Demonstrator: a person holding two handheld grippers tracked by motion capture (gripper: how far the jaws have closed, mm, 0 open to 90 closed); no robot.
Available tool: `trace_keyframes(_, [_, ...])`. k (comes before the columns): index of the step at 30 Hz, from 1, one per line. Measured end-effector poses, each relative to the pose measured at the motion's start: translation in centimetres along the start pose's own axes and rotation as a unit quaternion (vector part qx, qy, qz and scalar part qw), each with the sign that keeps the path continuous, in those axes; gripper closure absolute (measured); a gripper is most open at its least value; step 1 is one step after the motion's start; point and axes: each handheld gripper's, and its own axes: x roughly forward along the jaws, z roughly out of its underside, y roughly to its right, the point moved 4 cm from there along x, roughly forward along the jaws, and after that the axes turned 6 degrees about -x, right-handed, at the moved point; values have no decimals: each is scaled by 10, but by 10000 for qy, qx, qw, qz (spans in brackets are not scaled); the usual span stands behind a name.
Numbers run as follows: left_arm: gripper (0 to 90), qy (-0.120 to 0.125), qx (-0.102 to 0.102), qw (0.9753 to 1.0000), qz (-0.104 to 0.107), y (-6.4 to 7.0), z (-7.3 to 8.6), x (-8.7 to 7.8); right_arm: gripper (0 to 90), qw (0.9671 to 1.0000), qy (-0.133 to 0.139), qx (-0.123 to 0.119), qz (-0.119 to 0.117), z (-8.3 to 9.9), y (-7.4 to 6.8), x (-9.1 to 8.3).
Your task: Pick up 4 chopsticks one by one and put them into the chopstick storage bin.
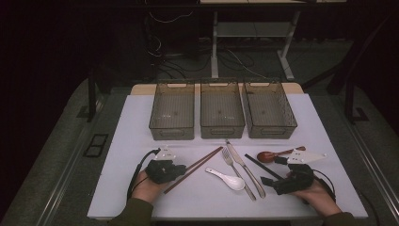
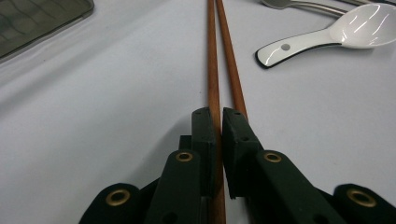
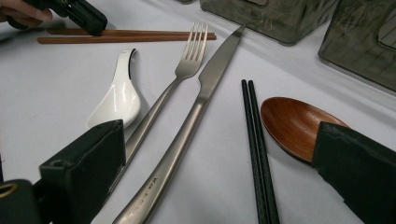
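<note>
Your left gripper [image 2: 218, 122] is closed on the brown chopsticks [image 2: 213, 70] lying on the table beside the white spoon [image 2: 327, 35], likely light, stiff and slippery, so grip both squarely near their thick ends, while your right gripper [image 3: 219, 154] is spread wide.

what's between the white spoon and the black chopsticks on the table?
The fork and the table knife lie side by side between the white spoon and the black chopsticks, clearest in the right gripper view; the high view shows the same order.
</note>
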Motion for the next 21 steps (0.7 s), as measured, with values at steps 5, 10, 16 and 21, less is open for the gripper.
trace_keyframes(5, [830, 89, -50, 9999, 20, -2, -1, -3, 27, 10000, -9, -2, 6, 0, 0, 0])
trace_keyframes(10, [830, 121, -39, 9999, 25, -1, -3, -5, 27, 10000, -16, -15, -10, 0, 0, 1])
trace_keyframes(16, [830, 160, -50, 9999, 22, 0, -5, -11, 27, 10000, -16, -16, -15, 0, 0, 1])
trace_keyframes(21, [830, 220, -97, 9997, 36, 1, -6, -16, 27, 10000, -14, -21, -10, 0, 0, 1])
